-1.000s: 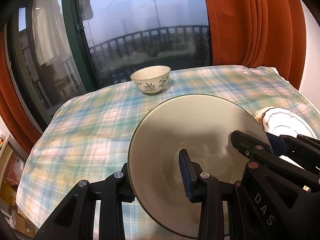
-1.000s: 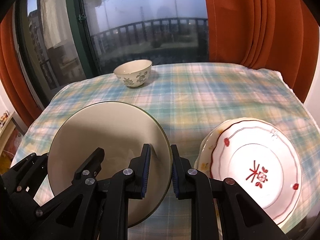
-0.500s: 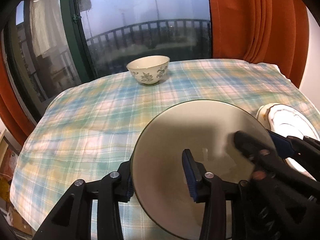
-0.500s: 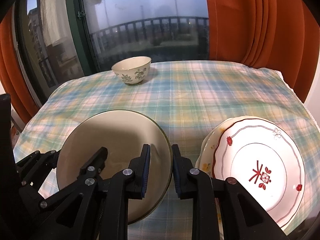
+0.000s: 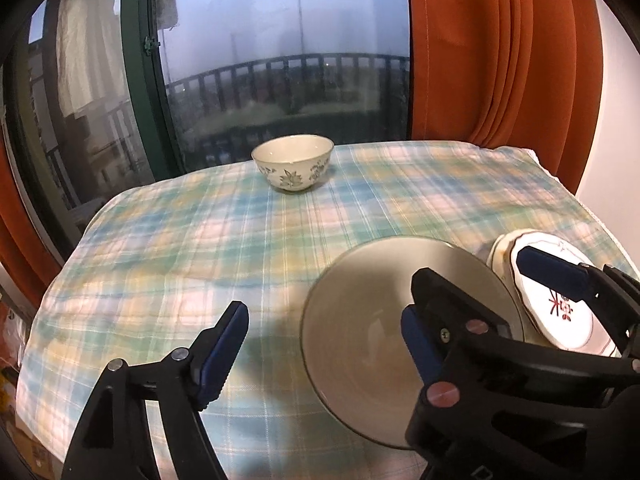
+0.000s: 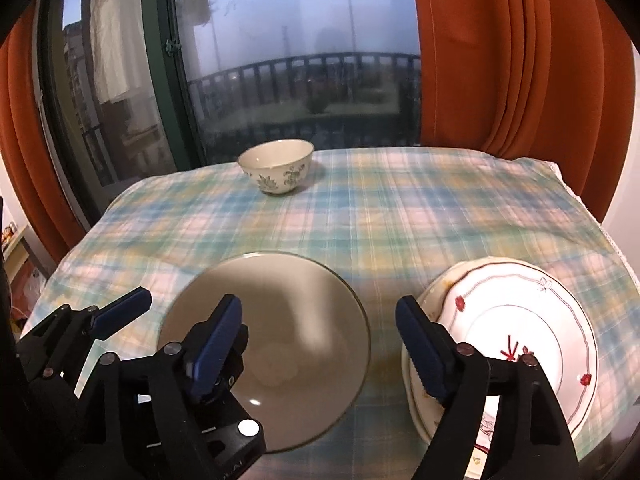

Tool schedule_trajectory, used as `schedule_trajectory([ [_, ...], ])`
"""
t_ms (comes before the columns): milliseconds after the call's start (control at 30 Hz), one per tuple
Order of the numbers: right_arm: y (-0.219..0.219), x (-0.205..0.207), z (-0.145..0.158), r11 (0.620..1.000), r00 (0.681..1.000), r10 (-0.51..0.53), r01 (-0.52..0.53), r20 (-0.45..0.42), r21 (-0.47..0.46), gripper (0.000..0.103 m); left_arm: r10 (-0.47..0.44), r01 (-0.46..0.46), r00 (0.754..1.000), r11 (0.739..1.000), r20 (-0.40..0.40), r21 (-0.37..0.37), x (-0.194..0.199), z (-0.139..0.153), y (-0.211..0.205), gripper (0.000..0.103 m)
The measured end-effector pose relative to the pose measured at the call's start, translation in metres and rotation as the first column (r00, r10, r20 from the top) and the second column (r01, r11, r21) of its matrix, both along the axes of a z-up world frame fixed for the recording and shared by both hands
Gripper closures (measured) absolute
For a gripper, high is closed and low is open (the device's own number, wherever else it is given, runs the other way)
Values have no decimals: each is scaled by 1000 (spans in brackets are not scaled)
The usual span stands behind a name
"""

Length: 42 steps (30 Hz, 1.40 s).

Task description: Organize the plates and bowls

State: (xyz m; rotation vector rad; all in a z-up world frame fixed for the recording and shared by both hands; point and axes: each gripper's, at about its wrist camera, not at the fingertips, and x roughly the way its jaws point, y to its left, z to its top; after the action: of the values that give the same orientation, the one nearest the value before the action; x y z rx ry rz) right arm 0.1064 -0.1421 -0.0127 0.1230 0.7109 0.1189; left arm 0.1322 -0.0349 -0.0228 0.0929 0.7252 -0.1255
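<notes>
2 black grippers, left gripper point(image 5: 324, 344) and right gripper point(image 6: 320, 332), have just spread their jaws, releasing the wide grey-green ceramic bowl point(image 6: 280, 328). It now rests on the plaid tablecloth point(image 6: 400, 216), beside the stacked white plates point(image 6: 520, 320), apparently placed.

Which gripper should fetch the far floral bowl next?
Probably left. The floral bowl sits far left of centre; the left gripper, open, has clear cloth ahead. The right gripper, open, stands between the big bowl and the plates.
</notes>
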Motion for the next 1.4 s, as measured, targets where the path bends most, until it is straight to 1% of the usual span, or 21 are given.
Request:
schedule_trajectory([
  [100,4,9,6,1000,1000,6,-6,-5,7,19,1,-1,1000,1000,8,1,6,5,5,20],
  [300,16,27,18,1000,1000,23,-23,-5,-2,17,-5,4,1000,1000,29,27,21,17,16,17],
  [400,22,37,25,999,999,34,-34,1,-10,17,-4,3,999,1000,35,21,32,24,21,15],
  [567,30,60,40,999,999,28,-28,21,-24,16,7,-7,1000,1000,27,-1,61,39,30,15],
  [767,33,100,53,999,999,33,-32,-10,12,16,2,-1,1000,1000,17,-15,97,48,34,15],
  [1000,40,143,64,1000,999,28,-28,-18,-4,16,-3,3,1000,1000,19,-29,140,57,40,15],
  [1200,46,179,71,1000,1000,21,-21,-15,-6,16,18,-17,1000,998,19,-54,172,65,51,15],
  [1400,54,206,83,999,1000,-6,7,18,-35,15,61,-57,997,995,51,-81,200,72,58,15],
])
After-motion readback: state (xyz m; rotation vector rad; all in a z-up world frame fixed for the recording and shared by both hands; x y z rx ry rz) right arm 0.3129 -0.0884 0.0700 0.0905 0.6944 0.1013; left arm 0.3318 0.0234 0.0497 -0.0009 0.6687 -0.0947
